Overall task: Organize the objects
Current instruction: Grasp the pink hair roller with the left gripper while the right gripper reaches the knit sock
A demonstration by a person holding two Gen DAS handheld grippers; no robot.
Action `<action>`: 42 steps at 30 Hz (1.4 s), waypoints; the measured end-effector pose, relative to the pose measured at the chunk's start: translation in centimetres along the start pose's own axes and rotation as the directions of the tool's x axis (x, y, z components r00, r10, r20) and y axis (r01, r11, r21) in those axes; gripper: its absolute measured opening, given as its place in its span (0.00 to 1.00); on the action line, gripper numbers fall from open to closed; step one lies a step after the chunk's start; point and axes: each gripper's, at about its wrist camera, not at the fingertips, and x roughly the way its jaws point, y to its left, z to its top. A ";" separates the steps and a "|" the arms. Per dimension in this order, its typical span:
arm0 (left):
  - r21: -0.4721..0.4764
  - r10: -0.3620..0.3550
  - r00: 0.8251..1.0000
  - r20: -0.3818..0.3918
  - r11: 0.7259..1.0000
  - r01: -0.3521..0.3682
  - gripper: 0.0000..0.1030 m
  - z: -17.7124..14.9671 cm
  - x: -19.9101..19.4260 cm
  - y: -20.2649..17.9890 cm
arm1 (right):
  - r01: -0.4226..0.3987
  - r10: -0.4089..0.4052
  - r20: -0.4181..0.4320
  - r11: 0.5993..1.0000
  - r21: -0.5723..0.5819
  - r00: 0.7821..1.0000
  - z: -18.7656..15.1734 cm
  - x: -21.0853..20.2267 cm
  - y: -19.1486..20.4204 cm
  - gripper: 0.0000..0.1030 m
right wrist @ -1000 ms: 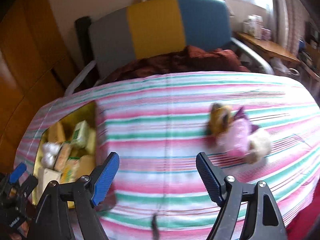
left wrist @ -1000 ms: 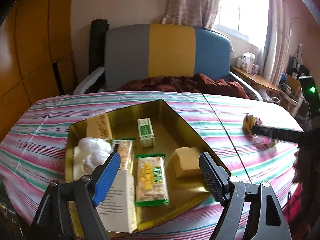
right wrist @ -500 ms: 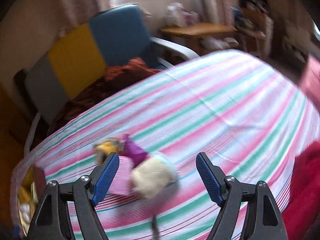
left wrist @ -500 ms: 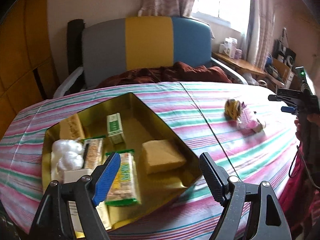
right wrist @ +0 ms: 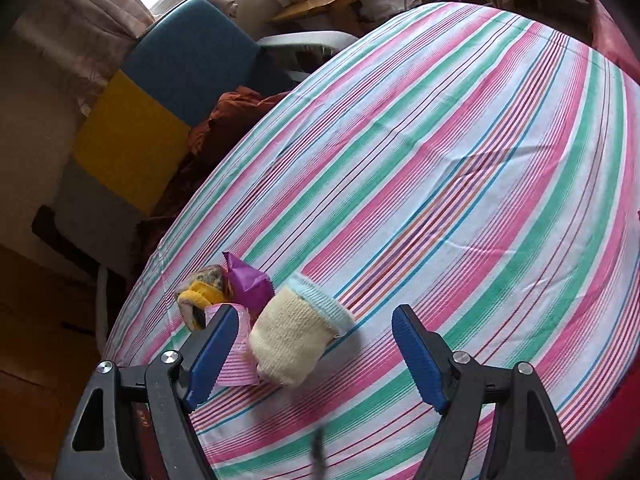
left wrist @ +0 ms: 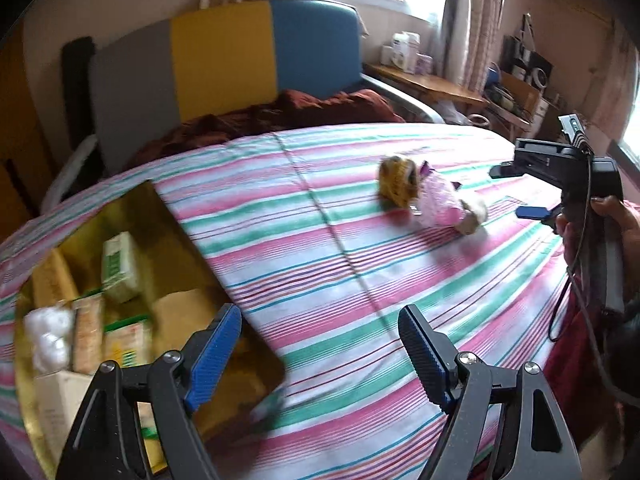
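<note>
A small pile of soft items lies on the striped tablecloth: a cream knitted sock (right wrist: pixel 298 334), a pink striped piece (right wrist: pixel 236 364), a purple wrapper (right wrist: pixel 248 282) and a yellow-brown rolled sock (right wrist: pixel 202 290). The pile also shows in the left wrist view (left wrist: pixel 430 196). My right gripper (right wrist: pixel 308 354) is open, low over the cloth, with the cream sock between its jaws. It shows from the side in the left wrist view (left wrist: pixel 520 190). My left gripper (left wrist: pixel 320 356) is open and empty, above the cloth beside the gold tray (left wrist: pixel 168 216).
The gold tray holds snack packets (left wrist: pixel 120 264), cotton balls (left wrist: pixel 46 336), a white box (left wrist: pixel 56 404) and a tan block. A grey-yellow-blue chair (left wrist: pixel 224 60) with a brown cloth stands behind the table. A cluttered wooden desk (left wrist: pixel 428 84) stands at the far right.
The left gripper has swung right, away from over the tray toward the pile. The right gripper has turned and come in close, so the cream sock now sits between its jaws.
</note>
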 end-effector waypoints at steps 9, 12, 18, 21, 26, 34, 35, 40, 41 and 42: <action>-0.056 -0.165 0.984 -0.069 0.985 0.162 0.79 3.5 4.7 -3.2 | -0.046 0.046 -0.018 0.999 -0.012 0.999 -0.1 0.1 0.4 0.78; -0.079 -0.218 0.973 -0.072 0.974 0.212 0.79 5.0 6.4 -4.2 | -0.057 0.056 -0.017 0.998 -0.015 0.998 -0.2 0.0 0.5 0.78; -0.123 -0.275 0.959 -0.074 0.957 0.265 0.82 7.9 10.0 -5.8 | -0.079 0.079 -0.022 0.997 -0.006 0.997 0.0 0.2 0.4 0.78; -0.144 -0.302 0.950 -0.078 0.946 0.289 0.83 8.9 11.8 -6.5 | -0.084 0.083 -0.028 0.996 -0.009 0.996 0.1 0.5 0.5 0.78; -0.178 -0.328 0.939 -0.103 0.935 0.308 0.84 10.1 15.0 -7.3 | -0.089 0.089 -0.034 0.996 0.001 0.995 0.2 0.7 0.4 0.78; -0.230 -0.427 0.895 -0.129 0.891 0.392 0.63 10.5 18.2 -7.8 | -0.069 0.068 -0.059 0.998 -0.013 0.996 0.1 1.3 0.5 0.78; -0.221 -0.424 0.897 -0.124 0.893 0.391 0.63 10.3 18.0 -7.7 | -0.066 0.065 -0.065 0.998 -0.020 0.996 0.0 1.4 0.6 0.78; -0.177 -0.424 0.898 -0.118 0.899 0.401 0.63 8.3 16.0 -7.1 | -0.050 0.045 -0.093 0.997 -0.051 0.995 -0.2 2.0 1.1 0.78; -0.169 -0.419 0.900 -0.119 0.902 0.397 0.63 7.9 15.5 -7.0 | -0.046 0.040 -0.100 0.997 -0.059 0.994 -0.3 2.1 1.2 0.78; -0.161 -0.415 0.902 -0.120 0.904 0.395 0.63 7.4 15.0 -6.9 | -0.043 0.036 -0.104 0.997 -0.066 0.994 -0.4 2.2 1.3 0.78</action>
